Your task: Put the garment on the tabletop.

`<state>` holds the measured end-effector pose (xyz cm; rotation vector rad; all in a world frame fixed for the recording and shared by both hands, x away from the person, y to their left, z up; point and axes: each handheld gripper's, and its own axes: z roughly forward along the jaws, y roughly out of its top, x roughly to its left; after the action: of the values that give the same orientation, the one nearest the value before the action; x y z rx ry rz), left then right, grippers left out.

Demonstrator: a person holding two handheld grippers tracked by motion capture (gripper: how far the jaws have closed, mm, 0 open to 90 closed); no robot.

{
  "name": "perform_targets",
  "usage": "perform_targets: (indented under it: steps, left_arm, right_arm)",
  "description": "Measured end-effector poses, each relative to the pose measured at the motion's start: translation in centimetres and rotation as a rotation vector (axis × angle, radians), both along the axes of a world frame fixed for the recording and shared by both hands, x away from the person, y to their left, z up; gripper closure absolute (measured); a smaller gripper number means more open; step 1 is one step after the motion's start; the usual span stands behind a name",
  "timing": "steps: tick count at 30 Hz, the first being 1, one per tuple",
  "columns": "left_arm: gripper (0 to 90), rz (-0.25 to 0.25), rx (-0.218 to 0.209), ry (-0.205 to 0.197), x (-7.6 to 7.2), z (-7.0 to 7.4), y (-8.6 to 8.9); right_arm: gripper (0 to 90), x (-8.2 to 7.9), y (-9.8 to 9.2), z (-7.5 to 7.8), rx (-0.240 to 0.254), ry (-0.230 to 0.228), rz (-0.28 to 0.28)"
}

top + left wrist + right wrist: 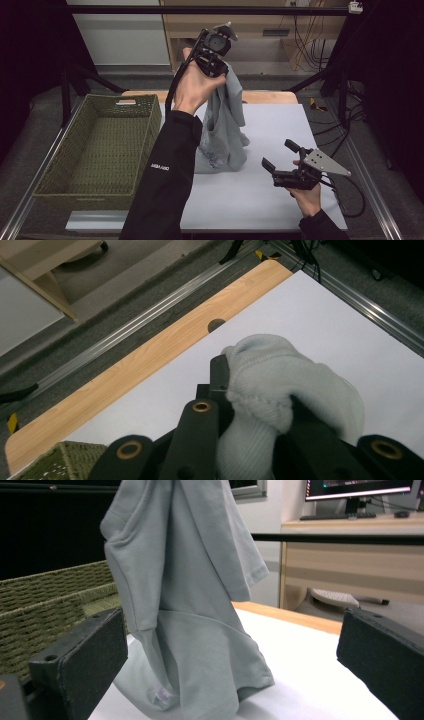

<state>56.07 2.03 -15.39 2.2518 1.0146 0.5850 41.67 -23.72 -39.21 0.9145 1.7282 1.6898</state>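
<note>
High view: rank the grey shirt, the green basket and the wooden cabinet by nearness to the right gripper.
From the right gripper:
1. Grey shirt, just to its left, bottom on the table.
2. Green basket, far left of the table.
3. Wooden cabinet, beyond the table's far edge.

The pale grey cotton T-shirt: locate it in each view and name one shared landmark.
High view: pale grey cotton T-shirt hangs at centre, hem on table.
Left gripper view: bunched between the jaws, lower centre.
Right gripper view: draped down the centre-left.
Shared landmark: green woven basket.

Soft matt cloth shirt (225,130), coarse woven basket (100,150), smooth matt table (280,130) with wood-grain edge.
</note>
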Motion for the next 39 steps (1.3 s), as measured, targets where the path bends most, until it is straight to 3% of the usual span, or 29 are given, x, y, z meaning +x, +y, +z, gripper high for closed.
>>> perform_targets:
  steps: [3,4,5,9,13,15,17,19,21,28,31,33,34,36,37,38,39]
  left_arm:
    - [84.0,-0.018,-0.024,0.008,-0.2,-0.9,-0.1]
    - [84.0,-0.040,-0.029,0.010,-0.4,-1.8,-0.4]
    - [84.0,-0.040,-0.029,0.010,-0.4,-1.8,-0.4]
    - [84.0,-0.083,-0.028,0.037,-0.5,-4.3,-1.1]
    - [83.9,-0.103,-0.003,0.050,-0.5,-6.2,-1.5]
    - [83.9,-0.108,-0.024,0.051,-0.7,-7.0,-1.5]
    - [83.9,-0.114,-0.023,0.051,-0.8,-7.9,-1.5]
    - [83.8,-0.125,-0.014,0.059,-0.9,-8.9,-1.3]
    - [83.7,-0.132,-0.036,0.071,-1.0,-10.3,-1.2]
    - [82.0,-0.131,-0.046,0.093,-1.1,-11.7,-0.7]
    - [75.1,-0.129,-0.018,0.111,-1.1,-12.7,-0.3]
    - [63.9,-0.122,0.007,0.133,-1.0,-13.5,-0.2]
    - [57.0,-0.124,0.021,0.149,-0.8,-13.8,-0.1]
    - [42.6,-0.118,0.011,0.135,-0.8,-14.2,0.1]
    - [42.6,-0.132,0.005,0.134,-0.8,-14.3,0.2]
    - [22.8,-0.138,-0.019,0.121,-0.8,-14.2,0.3]
    - [19.4,-0.138,-0.019,0.121,-0.8,-14.2,0.3]
  right_arm:
    - [0.4,-0.1,-0.1,-0.6,-0.002,0.012,0.006]
    - [0.4,-0.3,-0.4,-1.1,-0.028,0.017,0.002]
    - [0.4,-0.3,-0.4,-1.1,-0.028,0.017,0.002]
    - [0.4,-0.5,-1.4,-2.1,-0.006,0.041,-0.008]
    - [0.4,-0.5,-1.8,-2.3,-0.005,0.026,-0.013]
    - [0.4,-0.5,-2.2,-2.5,-0.017,0.029,-0.022]
    - [0.4,-0.6,-2.2,-2.6,0.001,0.044,-0.018]
    - [0.4,-0.5,-2.5,-2.8,-0.023,0.030,-0.020]
    - [0.4,-0.5,-2.5,-2.9,-0.012,0.044,-0.020]
    - [0.4,-0.6,-2.7,-2.7,0.009,0.041,-0.022]
    - [0.4,-0.5,-2.9,-2.6,0.003,0.040,-0.028]
    - [0.4,-0.5,-3.0,-2.6,0.001,0.028,-0.023]
    - [0.4,-0.6,-2.8,-2.6,0.033,0.047,-0.029]
    - [0.4,-0.5,-2.8,-2.5,0.031,0.043,-0.034]
    - [0.4,-0.5,-2.8,-2.5,0.031,0.043,-0.034]
    - [0.3,-0.5,-2.9,-2.6,0.017,0.032,-0.032]
    - [0.3,-0.5,-2.9,-2.6,0.017,0.032,-0.032]
